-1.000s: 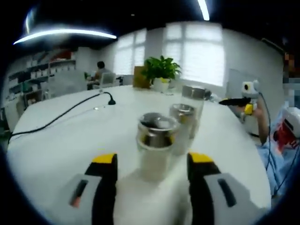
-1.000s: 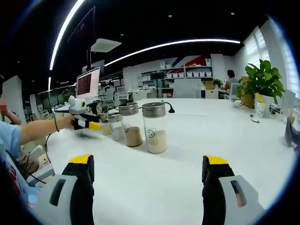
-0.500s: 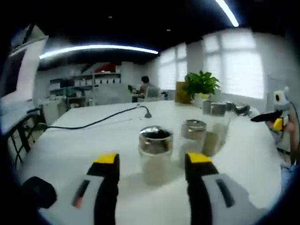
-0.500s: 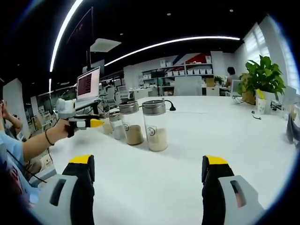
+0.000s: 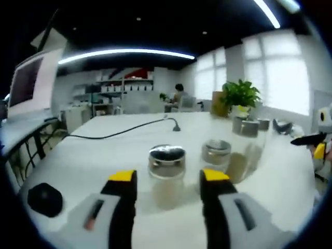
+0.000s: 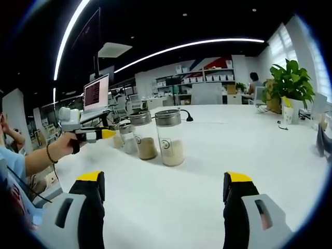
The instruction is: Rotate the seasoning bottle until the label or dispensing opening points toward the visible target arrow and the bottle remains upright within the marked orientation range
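Note:
Three clear seasoning bottles with steel lids stand upright in a row on the white table (image 6: 207, 171). In the right gripper view the tall one (image 6: 169, 138), holding pale grains and showing a round label, is nearest; a brown-filled one (image 6: 143, 136) and a small one (image 6: 125, 138) stand behind it. In the left gripper view the small bottle (image 5: 166, 174) stands upright in the gap between my left gripper's (image 5: 168, 175) open jaws, untouched, with the other two (image 5: 216, 155) beyond. My right gripper (image 6: 163, 179) is wide open, well short of the row. A hand holds the left gripper (image 6: 104, 134) left of the bottles.
A black round object (image 5: 45, 198) lies on the table at the near left. A black cable (image 5: 119, 133) runs across the far side. A potted plant (image 6: 289, 83) stands at the back. A monitor (image 6: 96, 91) sits on a desk beyond the left hand.
The left gripper has drawn back a little and swung round the row's end, so the small bottle looks smaller. In the right gripper view it has shifted left. The right gripper has stayed put.

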The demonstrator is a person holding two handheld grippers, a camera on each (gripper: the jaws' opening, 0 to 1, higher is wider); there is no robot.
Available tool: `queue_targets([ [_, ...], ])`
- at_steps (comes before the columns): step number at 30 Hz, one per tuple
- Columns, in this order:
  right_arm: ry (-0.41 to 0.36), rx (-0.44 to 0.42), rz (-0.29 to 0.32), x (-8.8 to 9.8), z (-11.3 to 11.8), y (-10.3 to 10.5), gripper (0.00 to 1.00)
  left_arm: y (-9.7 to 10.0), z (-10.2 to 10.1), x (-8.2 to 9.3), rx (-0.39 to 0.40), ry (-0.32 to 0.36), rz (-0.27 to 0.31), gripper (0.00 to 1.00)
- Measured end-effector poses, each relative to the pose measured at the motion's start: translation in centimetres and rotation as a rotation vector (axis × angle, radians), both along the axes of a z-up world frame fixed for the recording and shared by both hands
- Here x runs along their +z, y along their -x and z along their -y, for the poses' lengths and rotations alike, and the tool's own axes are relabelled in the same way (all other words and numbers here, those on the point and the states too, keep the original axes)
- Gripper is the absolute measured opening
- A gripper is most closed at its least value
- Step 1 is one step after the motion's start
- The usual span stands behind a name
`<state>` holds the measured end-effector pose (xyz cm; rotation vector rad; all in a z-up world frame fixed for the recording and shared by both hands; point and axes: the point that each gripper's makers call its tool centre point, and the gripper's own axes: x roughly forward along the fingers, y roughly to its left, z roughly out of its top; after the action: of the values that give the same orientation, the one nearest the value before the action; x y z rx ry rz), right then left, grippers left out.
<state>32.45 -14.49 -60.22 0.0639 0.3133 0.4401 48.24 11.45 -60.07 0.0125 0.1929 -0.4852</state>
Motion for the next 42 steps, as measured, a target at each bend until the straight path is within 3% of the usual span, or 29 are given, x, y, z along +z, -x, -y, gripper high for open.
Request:
queue_targets([
  [2, 0.0, 0.002, -0.003, -0.1, 0.0, 0.0, 0.98, -0.3, 0.3, 0.3, 0.012, -0.008, 0.008, 0.45],
  [3, 0.0, 0.002, -0.003, -0.1, 0.0, 0.0, 0.98, -0.3, 0.5, -0.1, -0.006, -0.006, -0.027, 0.42],
  [5, 0.0, -0.001, -0.002, 0.0, 0.1, 0.0, 0.98, -0.8, 0.3, -0.4, 0.019, 0.011, -0.037, 0.44],
  [12, -0.001, -0.006, -0.009, -0.2, 0.3, 0.1, 0.98, -1.6, 0.4, -1.7, 0.053, -0.038, -0.055, 0.49],
  [15, -0.001, -0.006, -0.01, -0.2, 0.3, 0.1, 0.98, -2.3, -1.1, -1.9, 0.131, -0.146, -0.026, 0.49],
  [17, 0.022, -0.005, 0.001, 0.0, 0.3, 0.2, 0.97, -2.2, -0.5, -1.7, 0.104, -0.087, -0.046, 0.46],
  [19, 0.036, -0.001, 0.014, 0.3, 0.2, 0.4, 0.97, -2.0, 0.4, -1.7, 0.063, -0.074, -0.049, 0.35],
  [20, 0.033, 0.0, 0.021, 0.4, 0.2, 0.4, 0.96, -2.0, 0.0, -1.6, 0.087, -0.095, -0.04, 0.35],
  [32, 0.021, -0.012, -0.004, 0.0, 0.5, 0.1, 0.96, -1.9, 0.8, -1.3, 0.02, -0.088, -0.027, 0.35],
  [38, 0.017, -0.013, -0.028, -0.5, 0.5, 0.2, 0.95, -1.9, 1.1, -1.5, -0.129, -0.103, -0.074, 0.34],
  [42, 0.01, -0.011, -0.003, 0.0, 0.3, 0.1, 0.95, -2.1, 1.0, -1.6, -0.218, -0.122, -0.072, 0.34],
])
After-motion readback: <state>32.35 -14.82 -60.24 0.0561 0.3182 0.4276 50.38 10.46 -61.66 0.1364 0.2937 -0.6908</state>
